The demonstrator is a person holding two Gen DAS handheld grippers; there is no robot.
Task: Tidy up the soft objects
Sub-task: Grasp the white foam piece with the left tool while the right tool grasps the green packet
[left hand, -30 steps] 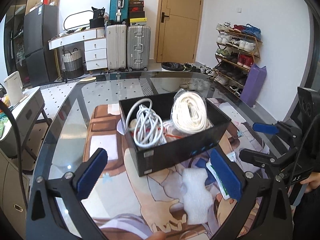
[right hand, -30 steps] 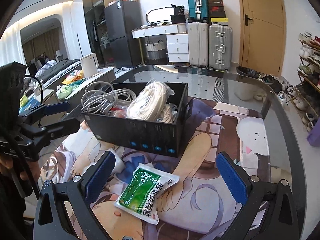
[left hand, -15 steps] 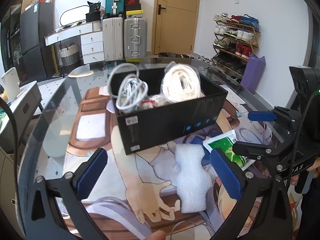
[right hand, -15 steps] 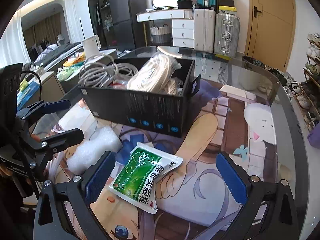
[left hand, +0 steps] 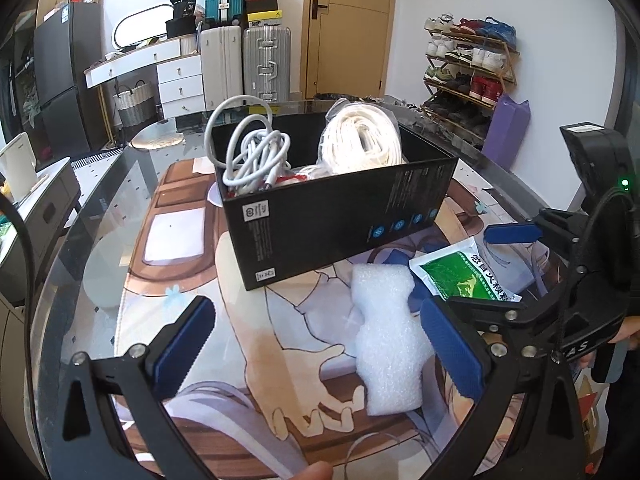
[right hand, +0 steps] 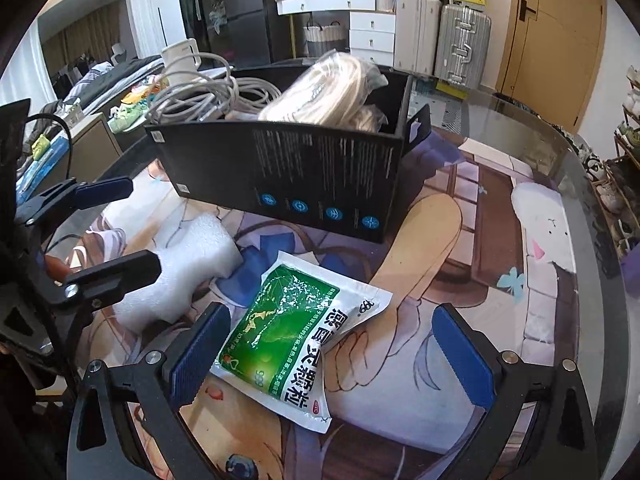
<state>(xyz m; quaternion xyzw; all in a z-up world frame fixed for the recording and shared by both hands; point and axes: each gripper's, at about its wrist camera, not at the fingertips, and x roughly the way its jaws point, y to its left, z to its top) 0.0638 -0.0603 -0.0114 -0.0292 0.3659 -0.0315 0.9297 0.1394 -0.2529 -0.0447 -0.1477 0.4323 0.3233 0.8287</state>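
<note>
Glass counter [left hand: 100, 216] with a printed mat [left hand: 280, 340] fills both views, a room of suitcases and a shoe rack behind it. Ahead of the left gripper [left hand: 316, 344], well beyond its fingertips, stands the black box [left hand: 340, 216]; a grey cable [left hand: 252, 156] lies in its left part and a white rope coil [left hand: 360, 140] to the right of that, so part of the sorting looks done. The left gripper's jaws stand wide apart and hold nothing. A foam piece [left hand: 388, 336] lies on the mat between them, close to the right finger and not touching the left one. To the right of the foam, just in front of the box, lies a green packet [right hand: 288, 328]. The right gripper [right hand: 332, 352] is spread wide as well and empty, its jaws to either side of the packet's near end, the left pad just beside the packet's edge. By my reading, foam and packet are what is left: each gripper seems placed to close on its own item and carry it to the box.
</note>
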